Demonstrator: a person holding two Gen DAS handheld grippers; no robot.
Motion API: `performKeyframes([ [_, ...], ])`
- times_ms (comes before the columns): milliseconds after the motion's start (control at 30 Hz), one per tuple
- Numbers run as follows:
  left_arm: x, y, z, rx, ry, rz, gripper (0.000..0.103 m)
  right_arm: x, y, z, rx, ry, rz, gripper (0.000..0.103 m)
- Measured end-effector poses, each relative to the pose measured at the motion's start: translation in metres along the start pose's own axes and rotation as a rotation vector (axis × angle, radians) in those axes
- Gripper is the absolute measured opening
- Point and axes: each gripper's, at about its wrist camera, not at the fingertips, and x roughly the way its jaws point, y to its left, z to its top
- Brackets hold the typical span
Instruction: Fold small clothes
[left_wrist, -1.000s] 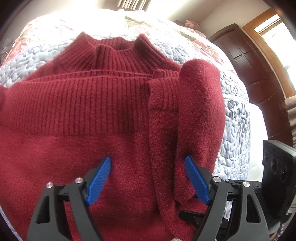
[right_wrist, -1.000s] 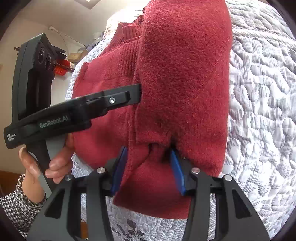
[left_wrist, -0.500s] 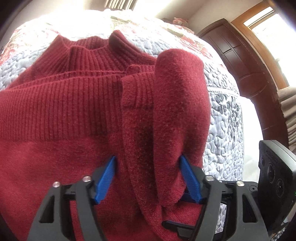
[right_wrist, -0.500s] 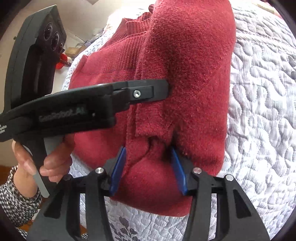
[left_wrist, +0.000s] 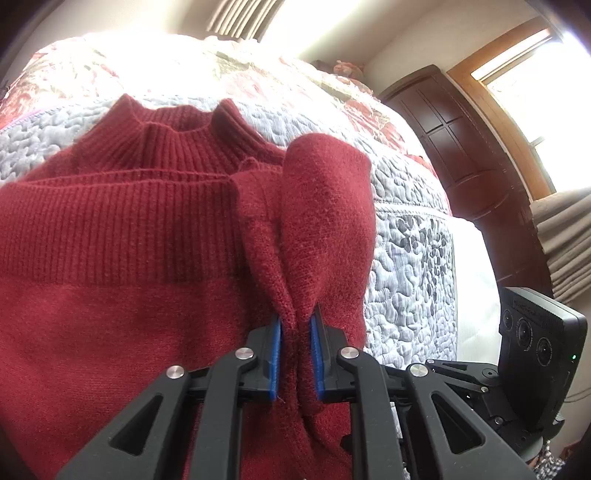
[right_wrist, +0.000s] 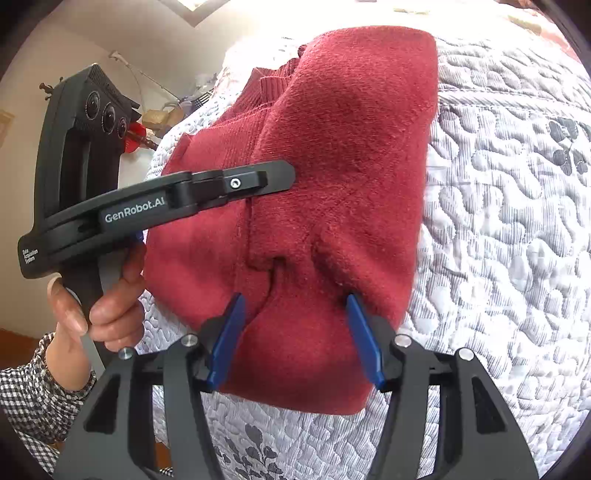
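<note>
A dark red knit sweater (left_wrist: 129, 258) lies collar-away on a quilted bedspread (left_wrist: 406, 258). Its body is folded up so the ribbed hem crosses the chest, and a sleeve (left_wrist: 325, 206) is folded over the right side. My left gripper (left_wrist: 295, 332) is shut on a raised pinch of that sleeve fabric. From the right wrist view the same sweater (right_wrist: 351, 147) fills the middle. My right gripper (right_wrist: 295, 332) is open, its blue pads (right_wrist: 225, 339) standing on either side of the sleeve's near end. The left gripper (right_wrist: 273, 179) reaches in from the left, held by a hand (right_wrist: 99, 306).
The grey-white quilt (right_wrist: 498, 221) spreads around the sweater on all sides. A dark wooden door (left_wrist: 461, 147) and curtains (left_wrist: 561, 236) stand beyond the bed's right edge. The right gripper's black body (left_wrist: 535, 343) sits close on the right.
My left gripper's jaws have closed from wide open onto the sleeve fold, bunching it into a ridge. My right gripper has stayed in place, with its jaws about as wide as before.
</note>
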Motion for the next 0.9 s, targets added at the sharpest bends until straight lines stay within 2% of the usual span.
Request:
performKeyframes([
  [333,-0.057,0.023,-0.005,-0.038,-0.061,-0.005,0.013,-0.016,0.020,-0.004,-0.066,-0.019,0.056,0.060],
  [467,-0.083,0.037,-0.006,-0.055,-0.077,0.007,0.013,-0.017,0.031,-0.002,-0.094,-0.024,0.035,0.062],
  [700,-0.142,0.066,-0.003,-0.051,-0.151,0.096,0.013,0.009,0.057,0.009,-0.121,0.000,-0.041,0.062],
  [900,-0.165,0.111,-0.015,-0.078,-0.137,0.215,0.014,0.025,0.073,0.011,-0.157,0.015,-0.090,0.062],
])
